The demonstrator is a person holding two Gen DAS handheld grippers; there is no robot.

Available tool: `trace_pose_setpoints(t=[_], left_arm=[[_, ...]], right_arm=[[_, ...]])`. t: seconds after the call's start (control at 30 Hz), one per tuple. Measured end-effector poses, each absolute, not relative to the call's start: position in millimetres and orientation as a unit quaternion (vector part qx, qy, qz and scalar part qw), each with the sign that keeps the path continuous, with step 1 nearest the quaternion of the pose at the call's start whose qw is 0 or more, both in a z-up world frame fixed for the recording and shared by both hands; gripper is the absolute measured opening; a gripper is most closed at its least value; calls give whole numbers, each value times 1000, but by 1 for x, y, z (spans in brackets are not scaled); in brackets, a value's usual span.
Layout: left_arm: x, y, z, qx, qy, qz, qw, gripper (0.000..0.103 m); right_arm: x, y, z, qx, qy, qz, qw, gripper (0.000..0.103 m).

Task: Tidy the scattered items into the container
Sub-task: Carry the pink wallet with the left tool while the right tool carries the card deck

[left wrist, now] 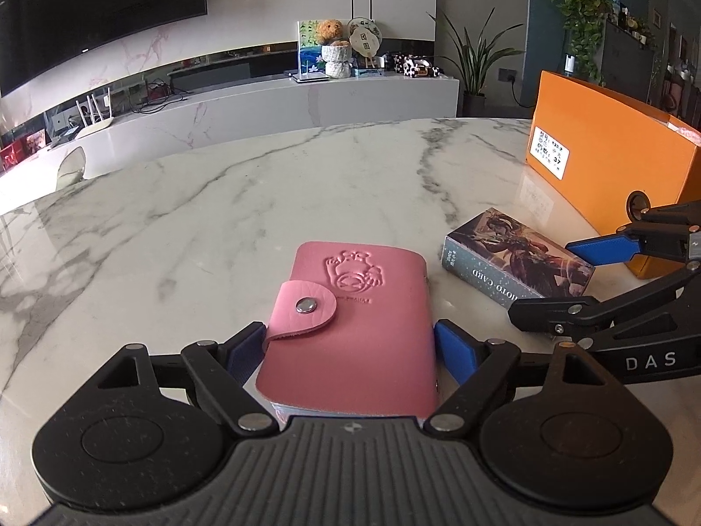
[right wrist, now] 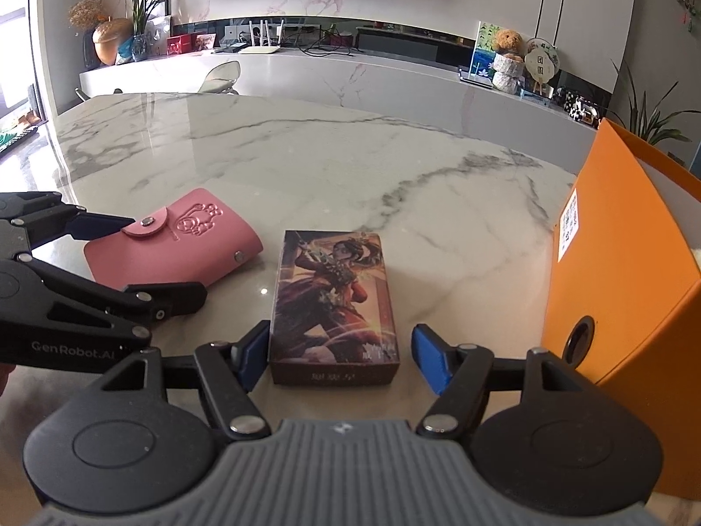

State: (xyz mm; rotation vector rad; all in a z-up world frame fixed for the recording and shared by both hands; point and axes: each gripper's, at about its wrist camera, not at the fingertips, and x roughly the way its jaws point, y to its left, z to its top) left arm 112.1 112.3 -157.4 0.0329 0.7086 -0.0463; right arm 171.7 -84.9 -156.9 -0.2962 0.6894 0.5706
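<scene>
Straddling unheld wallet (left wrist: 350, 328) and "PHOTO CARD" box (right wrist: 335, 302), both grippers' fingers (left wrist: 455, 350) gape.

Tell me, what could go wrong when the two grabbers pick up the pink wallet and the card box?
1. The left gripper is open around the wallet, which is soft with a loose snap flap, so it might bend or slip when squeezed.
2. The right gripper straddles only the near end of the card box, which could tip when lifted.
3. The grippers sit close together and might bump on the way to the orange box.
</scene>
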Motion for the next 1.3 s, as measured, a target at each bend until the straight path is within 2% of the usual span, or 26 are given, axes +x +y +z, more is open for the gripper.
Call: trace_pose_setpoints(t=[0.13, 0.2, 0.23, 0.77, 1.3], left_arm=[[110, 112, -158, 13, 344, -21, 939, 98], [110, 112, -158, 12, 344, -21, 939, 96], [109, 112, -158, 12, 344, -21, 939, 96], [91, 107, -137, 15, 328, -12, 945, 93], [40, 77, -66, 15, 276, -15, 961, 92]], right_arm=[[178, -86, -158, -121, 339, 279, 890, 69], [177, -85, -159, -122, 336, 283, 890, 61], [176, -84, -159, -124, 333, 284, 890, 60], [158, -90, -145, -117, 312, 282, 900, 60], [92, -125, -73, -85, 253, 252, 930, 60]])
